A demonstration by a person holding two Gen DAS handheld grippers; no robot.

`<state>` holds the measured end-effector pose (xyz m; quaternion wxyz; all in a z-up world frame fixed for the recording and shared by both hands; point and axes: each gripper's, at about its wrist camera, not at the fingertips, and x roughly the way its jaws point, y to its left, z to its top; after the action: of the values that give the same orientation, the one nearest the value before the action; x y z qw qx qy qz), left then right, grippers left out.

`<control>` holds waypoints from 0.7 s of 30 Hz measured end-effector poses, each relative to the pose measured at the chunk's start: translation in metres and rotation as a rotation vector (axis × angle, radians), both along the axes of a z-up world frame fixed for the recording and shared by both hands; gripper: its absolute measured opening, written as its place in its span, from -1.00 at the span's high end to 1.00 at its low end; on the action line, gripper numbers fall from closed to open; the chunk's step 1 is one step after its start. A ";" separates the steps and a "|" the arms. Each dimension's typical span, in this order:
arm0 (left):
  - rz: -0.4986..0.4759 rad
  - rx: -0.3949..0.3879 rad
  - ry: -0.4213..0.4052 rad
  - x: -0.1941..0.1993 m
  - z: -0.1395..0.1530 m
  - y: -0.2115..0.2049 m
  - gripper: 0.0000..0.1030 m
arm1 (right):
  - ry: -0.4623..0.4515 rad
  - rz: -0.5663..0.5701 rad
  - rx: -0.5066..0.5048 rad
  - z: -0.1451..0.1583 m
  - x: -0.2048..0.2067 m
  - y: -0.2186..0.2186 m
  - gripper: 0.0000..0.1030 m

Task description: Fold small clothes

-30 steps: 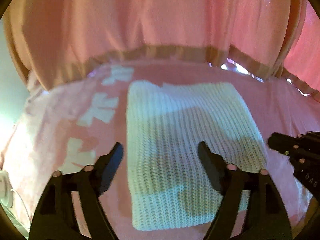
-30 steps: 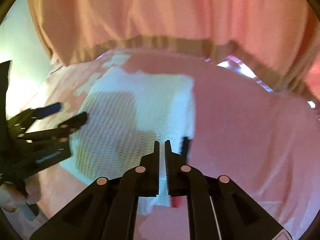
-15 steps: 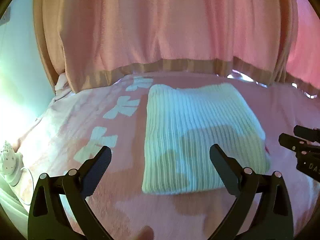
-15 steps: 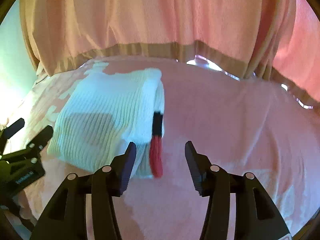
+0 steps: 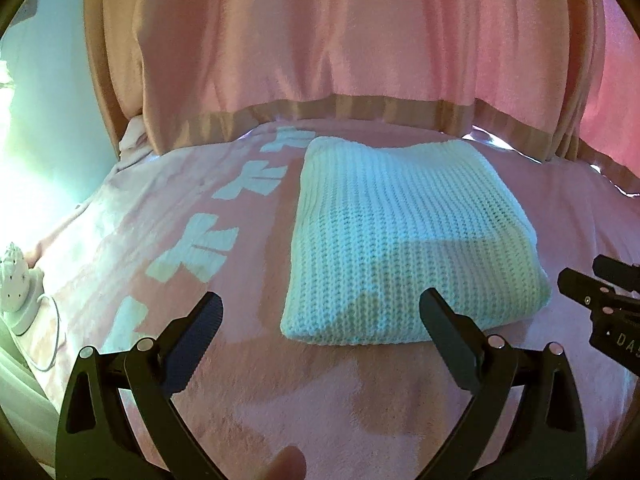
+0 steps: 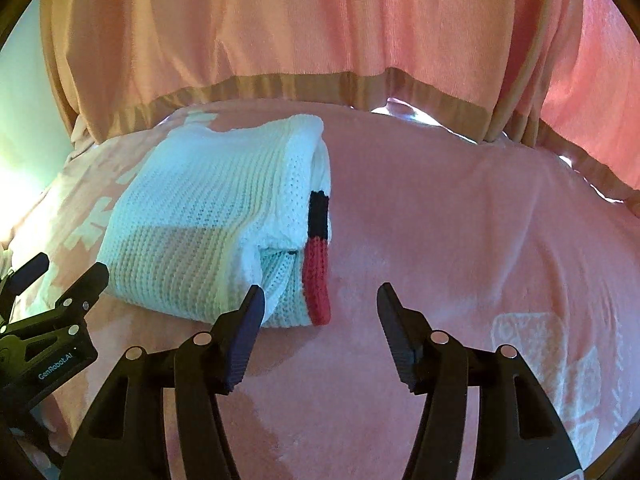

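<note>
A pink blanket covers the surface, printed with pale bow shapes in a row along its left side and a faint pale patch at the right. Behind it hangs a pink curtain with a tan hem. At the far left edge sits a small white object, possibly a lamp, with a thin cord looping over the blanket.

A bedroom at home — pink blanket, pink curtains behind.
</note>
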<state>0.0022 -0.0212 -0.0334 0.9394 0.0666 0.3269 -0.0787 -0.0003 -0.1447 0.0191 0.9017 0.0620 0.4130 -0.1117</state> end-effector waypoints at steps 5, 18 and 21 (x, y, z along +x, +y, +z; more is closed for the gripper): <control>0.025 -0.012 0.013 0.004 -0.006 0.003 -0.87 | 0.008 0.011 -0.009 -0.004 0.003 0.007 -0.11; 0.045 -0.027 0.045 0.010 -0.009 0.010 -0.87 | 0.015 0.019 -0.009 -0.008 0.004 0.013 -0.11; 0.040 -0.026 0.042 0.009 -0.009 0.010 -0.87 | 0.016 0.016 -0.010 -0.008 0.004 0.014 -0.11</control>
<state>0.0114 -0.0115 -0.0424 0.9345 0.0463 0.3468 -0.0653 0.0035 -0.1303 0.0114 0.8997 0.0530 0.4199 -0.1069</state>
